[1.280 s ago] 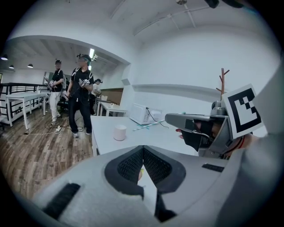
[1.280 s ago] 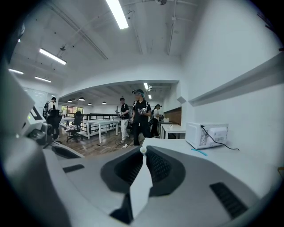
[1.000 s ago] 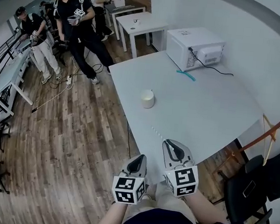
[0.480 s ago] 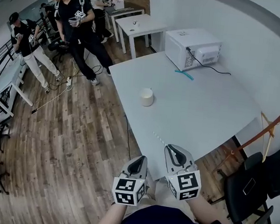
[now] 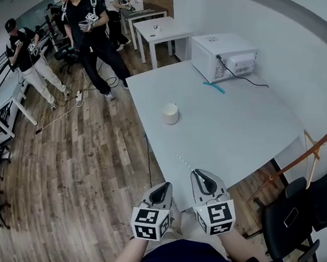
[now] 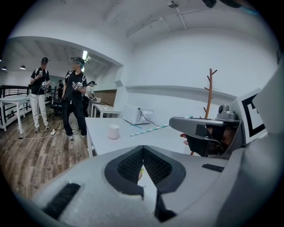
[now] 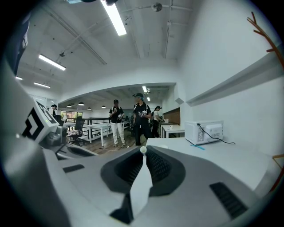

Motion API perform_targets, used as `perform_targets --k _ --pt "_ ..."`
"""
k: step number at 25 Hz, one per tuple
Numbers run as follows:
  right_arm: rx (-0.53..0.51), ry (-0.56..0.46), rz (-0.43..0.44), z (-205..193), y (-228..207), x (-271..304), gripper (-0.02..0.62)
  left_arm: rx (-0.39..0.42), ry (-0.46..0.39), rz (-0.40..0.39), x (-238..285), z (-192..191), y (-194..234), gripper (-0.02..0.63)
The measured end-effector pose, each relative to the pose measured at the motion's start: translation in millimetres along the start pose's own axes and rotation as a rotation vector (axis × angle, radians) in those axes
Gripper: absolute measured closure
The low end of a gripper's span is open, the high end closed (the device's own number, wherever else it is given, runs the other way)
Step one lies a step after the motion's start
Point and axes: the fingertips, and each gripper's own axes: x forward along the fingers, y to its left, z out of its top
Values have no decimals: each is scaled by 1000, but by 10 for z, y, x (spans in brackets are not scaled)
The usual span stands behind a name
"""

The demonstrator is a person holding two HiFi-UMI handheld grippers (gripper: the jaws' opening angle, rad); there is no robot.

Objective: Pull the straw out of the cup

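Observation:
A white cup stands alone on the white table, with nothing sticking out of it; it also shows in the left gripper view as the cup. My right gripper is over the table's near edge, well short of the cup, shut on a thin striped straw that points toward the cup. The straw runs level from the right gripper, and its round end shows at the jaw tips. My left gripper hangs beside it off the table edge, shut and holding nothing.
A white microwave sits at the table's far end with a teal straw lying in front of it. Several people stand on the wood floor at the far left. A wooden coat stand and a black chair are at the right.
My right gripper has drawn slightly back toward my body with the straw in it. The left gripper has stayed put. A person at the far left has walked on.

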Motion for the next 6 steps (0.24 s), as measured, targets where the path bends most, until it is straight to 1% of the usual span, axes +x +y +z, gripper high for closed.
perform_targets --k 6 --pt "-3 -5 14 28 34 40 554 -5 0 2 17 11 21 589"
